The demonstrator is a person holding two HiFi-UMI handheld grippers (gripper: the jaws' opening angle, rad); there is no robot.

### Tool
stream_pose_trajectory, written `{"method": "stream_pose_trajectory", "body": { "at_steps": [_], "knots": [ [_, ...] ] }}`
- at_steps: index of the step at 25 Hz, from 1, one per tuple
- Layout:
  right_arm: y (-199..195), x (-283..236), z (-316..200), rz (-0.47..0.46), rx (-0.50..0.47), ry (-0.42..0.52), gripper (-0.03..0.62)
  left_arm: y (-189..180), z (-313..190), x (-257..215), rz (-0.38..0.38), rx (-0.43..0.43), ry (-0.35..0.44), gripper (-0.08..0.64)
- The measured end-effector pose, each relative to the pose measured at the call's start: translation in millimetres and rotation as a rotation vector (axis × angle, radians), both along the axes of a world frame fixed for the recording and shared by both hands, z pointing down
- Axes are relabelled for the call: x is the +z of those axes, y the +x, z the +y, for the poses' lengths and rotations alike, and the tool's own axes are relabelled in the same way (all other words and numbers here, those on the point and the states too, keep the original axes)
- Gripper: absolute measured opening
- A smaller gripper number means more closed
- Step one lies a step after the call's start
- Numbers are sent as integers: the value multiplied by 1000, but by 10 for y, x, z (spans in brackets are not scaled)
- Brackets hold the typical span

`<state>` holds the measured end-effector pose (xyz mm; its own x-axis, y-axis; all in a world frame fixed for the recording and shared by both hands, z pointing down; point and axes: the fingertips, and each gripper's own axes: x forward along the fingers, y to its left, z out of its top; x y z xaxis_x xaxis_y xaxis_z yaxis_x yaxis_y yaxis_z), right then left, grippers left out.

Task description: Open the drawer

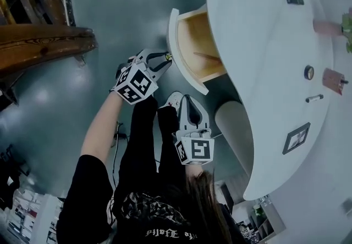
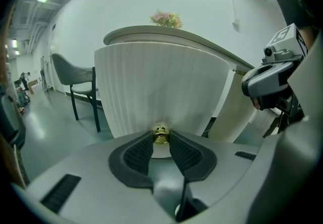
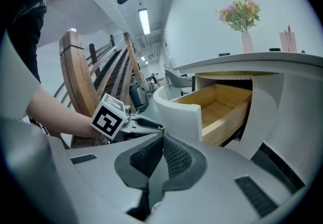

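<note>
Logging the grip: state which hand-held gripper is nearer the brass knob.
Left. The left hand-held gripper clamps the brass knob; the right hand-held gripper hangs apart, shut.

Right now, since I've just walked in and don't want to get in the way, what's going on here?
A person works with a gripper in each hand. The left gripper is clamped on the small brass knob of the white-fronted wooden drawer, which stands well out of the curved white desk. The right gripper is shut, empty, and held clear.
</note>
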<state>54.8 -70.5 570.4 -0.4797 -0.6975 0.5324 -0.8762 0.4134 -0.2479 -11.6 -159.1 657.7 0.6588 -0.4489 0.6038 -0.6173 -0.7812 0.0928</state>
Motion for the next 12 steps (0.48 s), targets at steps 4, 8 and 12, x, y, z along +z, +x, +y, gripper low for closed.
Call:
{"method": "stream_pose_trajectory", "body": {
  "at_steps": [4, 8, 12],
  "knots": [
    [1, -71, -25, -9, -25, -4, 25, -18, 36, 1, -23, -4, -19, 114],
    [-84, -197, -7, -10, -96, 11, 25, -81, 93, 2, -45, -14, -44, 114],
    [-177, -331, 64, -6, -146, 10, 25, -140, 146, -4, -75, -13, -75, 115]
  ]
}}
